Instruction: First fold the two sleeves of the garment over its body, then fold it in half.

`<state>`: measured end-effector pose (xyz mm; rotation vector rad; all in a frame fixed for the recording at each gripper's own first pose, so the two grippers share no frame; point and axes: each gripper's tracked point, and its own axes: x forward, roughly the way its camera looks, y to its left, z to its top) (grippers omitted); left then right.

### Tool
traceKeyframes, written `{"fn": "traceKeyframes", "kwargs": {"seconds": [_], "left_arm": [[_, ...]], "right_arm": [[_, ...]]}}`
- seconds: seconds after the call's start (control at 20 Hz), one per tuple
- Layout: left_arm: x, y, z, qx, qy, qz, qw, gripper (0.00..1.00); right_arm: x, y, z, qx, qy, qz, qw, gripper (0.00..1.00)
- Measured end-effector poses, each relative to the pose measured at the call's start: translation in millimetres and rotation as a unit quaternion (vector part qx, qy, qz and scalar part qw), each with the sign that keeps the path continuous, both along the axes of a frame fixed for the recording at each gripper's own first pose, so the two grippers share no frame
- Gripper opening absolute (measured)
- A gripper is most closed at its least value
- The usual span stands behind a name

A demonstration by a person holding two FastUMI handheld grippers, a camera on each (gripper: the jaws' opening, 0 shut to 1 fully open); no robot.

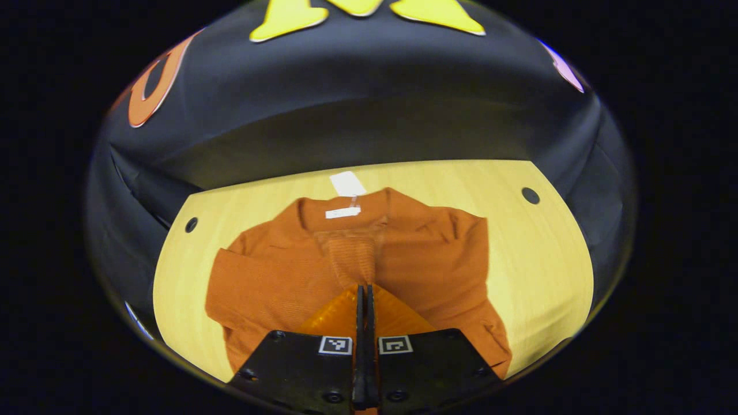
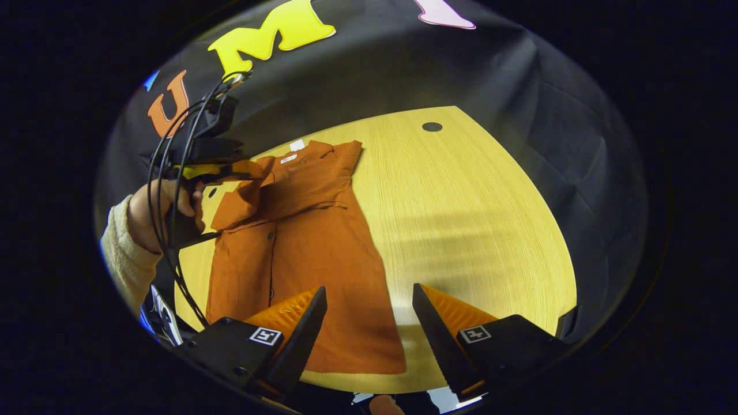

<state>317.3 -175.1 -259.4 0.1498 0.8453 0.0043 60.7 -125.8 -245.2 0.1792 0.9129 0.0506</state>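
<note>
An orange button-front garment (image 2: 311, 242) lies flat on the wooden table (image 2: 461, 202), collar and white tag (image 1: 347, 183) at the far end. My left gripper (image 1: 364, 288) is shut on one sleeve (image 1: 351, 259), whose ribbed fabric rises off the body up to the fingertips. In the right gripper view that same left gripper (image 2: 245, 167), held by a hand (image 2: 155, 213), lifts the sleeve (image 2: 239, 202) over the garment's chest. My right gripper (image 2: 369, 300) is open and holds nothing, hovering above the garment's lower hem near the table's front edge.
Black cloth walls close in the table at the back and sides. Round dark holes (image 1: 530, 195) (image 2: 432, 127) sit in the tabletop near the far corners. Bare wood (image 2: 490, 242) stretches to the right of the garment. Cables (image 2: 173, 173) trail from the left gripper.
</note>
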Motion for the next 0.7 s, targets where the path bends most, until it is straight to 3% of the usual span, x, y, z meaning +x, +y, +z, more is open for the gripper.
{"fn": "traceKeyframes", "kwargs": {"seconds": [0.35, 0.4, 0.45, 0.6, 0.65, 0.7], "left_arm": [[0, -63, -35, 0.005, 0.031, -0.040, 0.999, 0.04], [-2, -70, -36, -0.004, 0.036, -0.047, 0.998, 0.09], [-4, -81, -37, -0.022, 0.038, -0.057, 0.997, 0.16], [-9, -93, -29, -0.031, 0.028, -0.069, 0.997, 0.61], [-9, -100, -29, -0.038, 0.028, -0.072, 0.996, 0.59], [-11, -101, -25, -0.046, 0.027, -0.069, 0.996, 0.72]], "right_arm": [[-5, -18, -8, 0.006, 0.014, 0.009, 1.000, 0.95], [-4, -21, -10, 0.004, 0.016, 0.011, 1.000, 0.95], [-4, -24, -11, 0.003, 0.017, 0.011, 1.000, 0.95], [0, -28, -14, 0.006, 0.020, 0.007, 1.000, 0.94], [1, -28, -14, 0.006, 0.020, 0.006, 1.000, 0.95], [2, -28, -15, 0.007, 0.020, 0.006, 1.000, 0.96]]}}
